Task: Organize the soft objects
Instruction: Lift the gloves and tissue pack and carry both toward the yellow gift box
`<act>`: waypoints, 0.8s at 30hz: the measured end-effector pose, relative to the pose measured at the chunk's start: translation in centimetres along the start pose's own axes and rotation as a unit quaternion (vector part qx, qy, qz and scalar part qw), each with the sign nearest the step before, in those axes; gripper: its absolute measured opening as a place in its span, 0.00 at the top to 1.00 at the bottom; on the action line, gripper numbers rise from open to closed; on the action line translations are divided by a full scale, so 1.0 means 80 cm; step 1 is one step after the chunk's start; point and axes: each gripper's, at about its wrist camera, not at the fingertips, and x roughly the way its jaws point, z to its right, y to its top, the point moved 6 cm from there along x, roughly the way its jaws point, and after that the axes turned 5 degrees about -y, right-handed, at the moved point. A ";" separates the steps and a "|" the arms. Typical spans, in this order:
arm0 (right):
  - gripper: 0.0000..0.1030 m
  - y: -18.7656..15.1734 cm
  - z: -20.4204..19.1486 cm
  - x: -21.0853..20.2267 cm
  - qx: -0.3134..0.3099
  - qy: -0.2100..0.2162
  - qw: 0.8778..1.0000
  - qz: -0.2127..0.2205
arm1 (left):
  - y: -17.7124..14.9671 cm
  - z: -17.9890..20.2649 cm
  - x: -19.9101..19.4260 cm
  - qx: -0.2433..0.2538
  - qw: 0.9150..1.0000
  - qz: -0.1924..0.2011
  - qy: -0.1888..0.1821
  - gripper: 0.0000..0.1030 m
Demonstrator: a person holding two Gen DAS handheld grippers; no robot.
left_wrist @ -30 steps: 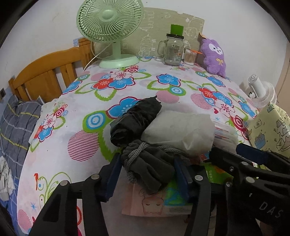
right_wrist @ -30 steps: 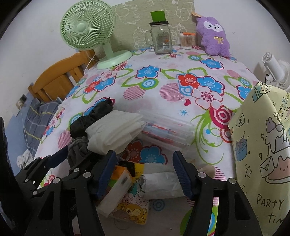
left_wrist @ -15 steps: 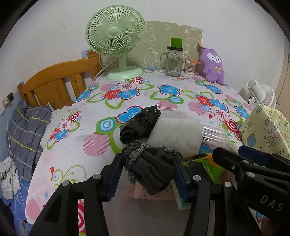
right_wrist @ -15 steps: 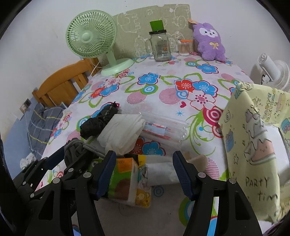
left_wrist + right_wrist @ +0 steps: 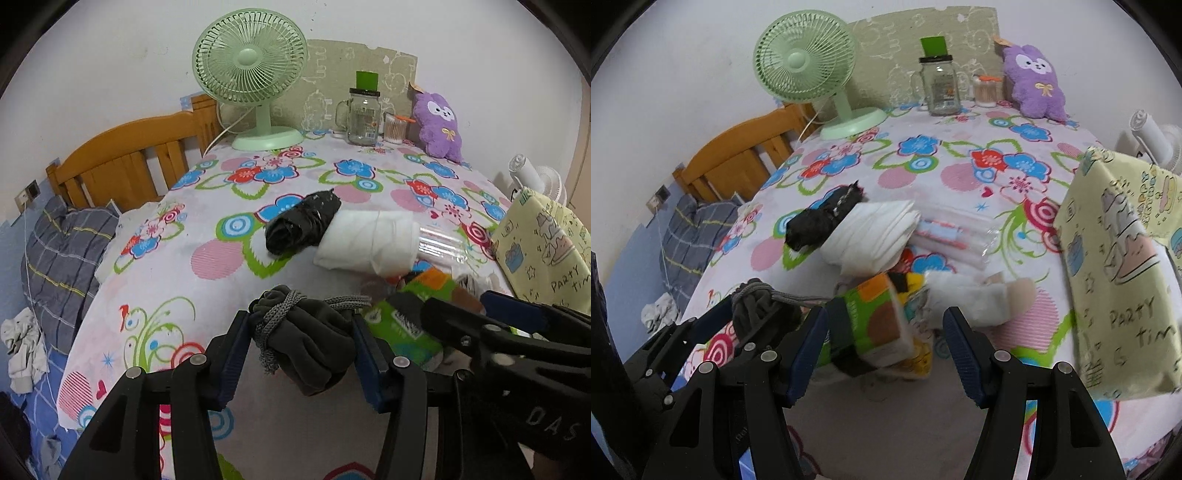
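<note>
Floral tablecloth (image 5: 923,173); cream plush (image 5: 979,299) right-view only.

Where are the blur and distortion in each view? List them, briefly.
Left wrist view: fisheye bows the table edge, corners go black, grey pouch sharp, green tissue pack smeared. Right wrist view: same warp and dark corners, tissue pack motion-blurred, green fan crisp.

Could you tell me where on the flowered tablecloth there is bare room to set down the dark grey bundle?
Free: the broad stretch between the green fan and the black rolled cloth, and the cloth's left side toward the wooden headboard. Crowded: the near right, around the white folded cloth, tissue pack and yellow party bag.
</note>
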 end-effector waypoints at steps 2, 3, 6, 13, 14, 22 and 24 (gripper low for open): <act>0.34 -0.003 -0.002 0.004 0.000 -0.004 1.000 -0.003 | -0.005 0.001 0.002 0.001 1.000 -0.003 -0.007 0.47; 0.34 -0.004 -0.002 0.007 0.002 -0.006 1.000 -0.006 | -0.006 0.002 0.003 0.002 1.000 -0.005 -0.010 0.47; 0.34 -0.008 -0.007 0.014 0.004 -0.006 1.000 -0.016 | -0.009 0.007 0.003 0.010 1.000 -0.004 -0.018 0.47; 0.41 -0.006 -0.016 0.021 -0.009 -0.015 1.000 -0.014 | -0.007 0.010 0.006 0.017 1.000 -0.005 -0.019 0.48; 0.46 -0.006 -0.018 0.021 -0.016 -0.018 1.000 -0.014 | -0.007 0.013 0.006 0.022 1.000 -0.003 -0.014 0.48; 0.70 -0.002 -0.018 0.009 -0.031 -0.034 0.999 0.007 | -0.003 0.018 0.006 0.021 1.000 -0.004 -0.012 0.48; 0.73 -0.002 -0.017 0.005 -0.034 -0.035 0.999 0.013 | -0.002 0.020 0.004 0.020 1.000 -0.003 -0.013 0.48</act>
